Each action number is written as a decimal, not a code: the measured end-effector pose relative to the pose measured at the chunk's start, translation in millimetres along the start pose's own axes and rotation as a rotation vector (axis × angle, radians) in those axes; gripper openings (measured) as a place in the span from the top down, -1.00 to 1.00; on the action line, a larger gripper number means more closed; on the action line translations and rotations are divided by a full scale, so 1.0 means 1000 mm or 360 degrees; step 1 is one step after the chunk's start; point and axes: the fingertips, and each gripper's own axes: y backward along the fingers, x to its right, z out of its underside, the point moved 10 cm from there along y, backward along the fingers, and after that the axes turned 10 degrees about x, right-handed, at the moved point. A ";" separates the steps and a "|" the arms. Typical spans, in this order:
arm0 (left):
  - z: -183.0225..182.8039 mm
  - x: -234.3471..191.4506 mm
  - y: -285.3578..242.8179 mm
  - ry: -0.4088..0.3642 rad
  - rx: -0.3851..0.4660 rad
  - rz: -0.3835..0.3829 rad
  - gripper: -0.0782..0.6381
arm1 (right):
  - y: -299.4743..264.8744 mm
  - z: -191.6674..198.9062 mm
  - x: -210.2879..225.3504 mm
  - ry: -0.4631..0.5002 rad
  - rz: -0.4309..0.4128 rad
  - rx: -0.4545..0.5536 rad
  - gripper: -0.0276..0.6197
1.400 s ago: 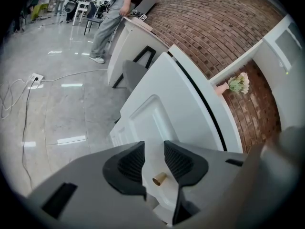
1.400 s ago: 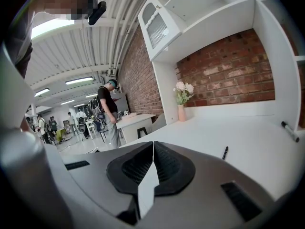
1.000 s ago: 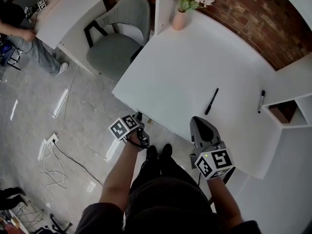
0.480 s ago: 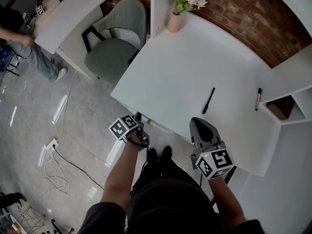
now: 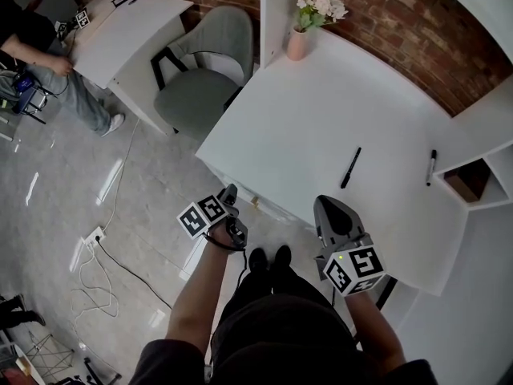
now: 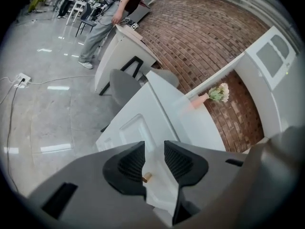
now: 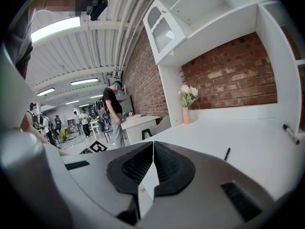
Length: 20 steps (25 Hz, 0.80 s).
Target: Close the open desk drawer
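Note:
The white desk [image 5: 321, 127] runs across the head view, and its drawer front [image 5: 271, 208] with a small brass knob [image 5: 255, 202] hangs under the near edge. My left gripper [image 5: 230, 192] is just left of the knob and points at it. In the left gripper view the left gripper [image 6: 155, 159] is open and the knob [image 6: 147, 177] shows in the gap, untouched by the pads, against the panelled drawer front [image 6: 136, 132]. I cannot tell how far out the drawer stands. My right gripper [image 5: 327, 207] hovers at the desk's near edge, shut on nothing [image 7: 152, 151].
Two black pens [image 5: 349, 167] [image 5: 430, 167] lie on the desktop; a pink vase of flowers [image 5: 300, 38] stands at its far corner. A grey chair [image 5: 200, 79], a second desk [image 5: 120, 30] with a person [image 5: 40, 62], a floor socket with cables [image 5: 94, 235], and shelving [image 5: 481, 175] surround it.
My left gripper has lifted a little toward the desk's front edge and the knob. The head view has shifted slightly. The right gripper stays in place.

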 end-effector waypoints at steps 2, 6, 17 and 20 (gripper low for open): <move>-0.006 0.004 0.012 -0.0017 0.0044 0.0040 0.50 | -0.001 0.001 -0.004 0.0000 -0.0023 0.0008 0.90; -0.019 0.015 0.039 0.0016 0.0153 0.0153 0.54 | -0.001 0.000 -0.011 0.0004 -0.0056 0.0024 0.90; -0.034 0.078 0.092 -0.0470 0.0261 0.0502 0.67 | 0.008 0.000 -0.022 -0.0004 -0.0077 0.0057 0.90; -0.030 0.095 0.103 -0.0681 0.0266 0.0566 0.70 | 0.011 0.002 -0.022 -0.0006 -0.0071 0.0064 0.90</move>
